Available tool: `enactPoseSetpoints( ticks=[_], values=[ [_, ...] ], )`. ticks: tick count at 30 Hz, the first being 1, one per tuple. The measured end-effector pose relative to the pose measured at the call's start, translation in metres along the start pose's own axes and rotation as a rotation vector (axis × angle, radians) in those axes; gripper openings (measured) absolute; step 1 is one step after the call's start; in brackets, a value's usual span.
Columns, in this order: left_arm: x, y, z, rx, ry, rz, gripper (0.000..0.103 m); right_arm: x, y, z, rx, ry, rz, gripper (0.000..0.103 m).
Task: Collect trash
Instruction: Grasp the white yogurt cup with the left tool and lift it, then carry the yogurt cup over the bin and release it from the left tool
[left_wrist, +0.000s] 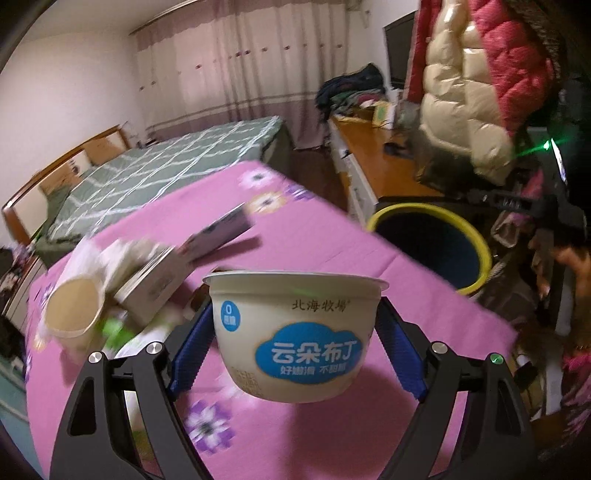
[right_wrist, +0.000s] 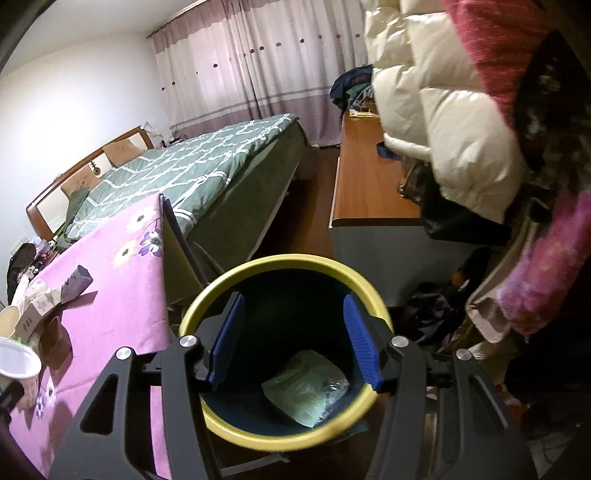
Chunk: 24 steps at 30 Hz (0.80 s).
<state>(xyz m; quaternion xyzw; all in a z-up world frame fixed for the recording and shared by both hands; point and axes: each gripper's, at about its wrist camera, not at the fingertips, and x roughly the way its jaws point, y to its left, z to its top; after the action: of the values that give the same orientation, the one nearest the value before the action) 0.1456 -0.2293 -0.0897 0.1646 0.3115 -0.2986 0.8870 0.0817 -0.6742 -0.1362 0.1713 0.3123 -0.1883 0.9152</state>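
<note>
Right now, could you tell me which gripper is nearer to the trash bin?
Right. The right gripper hangs open directly above the trash bin; the left gripper holds the pudding cup over the table.

home bedroom | bed (right_wrist: 192, 166) | curtains (right_wrist: 258, 70) | hung coats (right_wrist: 443, 110) | dresser (right_wrist: 365, 184)

The pudding cup (left_wrist: 295, 332) is showing smooth, faintly glossy white plastic with a printed blue label. The fingers (left_wrist: 192, 354) gripping it are wearing ribbed blue rubbery pads on matt black plastic arms with shiny metal bolts. The bench (left_wrist: 332, 251) is wearing a soft pink floral cloth. The paper cup (left_wrist: 74, 314) is looking matt and tan. The trash bin (right_wrist: 280, 332) is showing a smooth yellow plastic rim, with a crinkled glossy wrapper (right_wrist: 306, 387) lying inside.
</note>
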Motion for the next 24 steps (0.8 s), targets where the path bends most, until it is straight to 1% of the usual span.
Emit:
enactPoseSetpoints(
  ticks=[6, 10, 15, 21, 23, 24],
  values=[
    [0.020, -0.046, 0.032, 0.067, -0.024, -0.081, 0.083, -0.016, -0.028, -0.005, 0.035, -0.027, -0.026, 0.054],
    [0.046, -0.082, 0.056, 0.115, -0.022, -0.151, 0.083, -0.019, -0.044, -0.011, 0.047, -0.029, -0.049, 0.054],
    [0.084, -0.116, 0.083, 0.149, -0.002, -0.207, 0.084, -0.015, -0.059, -0.017, 0.067, -0.007, -0.051, 0.054],
    [0.121, -0.146, 0.101, 0.188, 0.004, -0.216, 0.084, -0.017, -0.072, -0.020, 0.088, -0.005, -0.057, 0.054],
    [0.132, -0.153, 0.105, 0.189, 0.011, -0.225, 0.084, -0.018, -0.073, -0.019, 0.087, -0.008, -0.066, 0.055],
    [0.136, -0.154, 0.106, 0.186, 0.014, -0.227, 0.084, -0.018, -0.073, -0.019, 0.087, -0.009, -0.069, 0.057]
  ],
)
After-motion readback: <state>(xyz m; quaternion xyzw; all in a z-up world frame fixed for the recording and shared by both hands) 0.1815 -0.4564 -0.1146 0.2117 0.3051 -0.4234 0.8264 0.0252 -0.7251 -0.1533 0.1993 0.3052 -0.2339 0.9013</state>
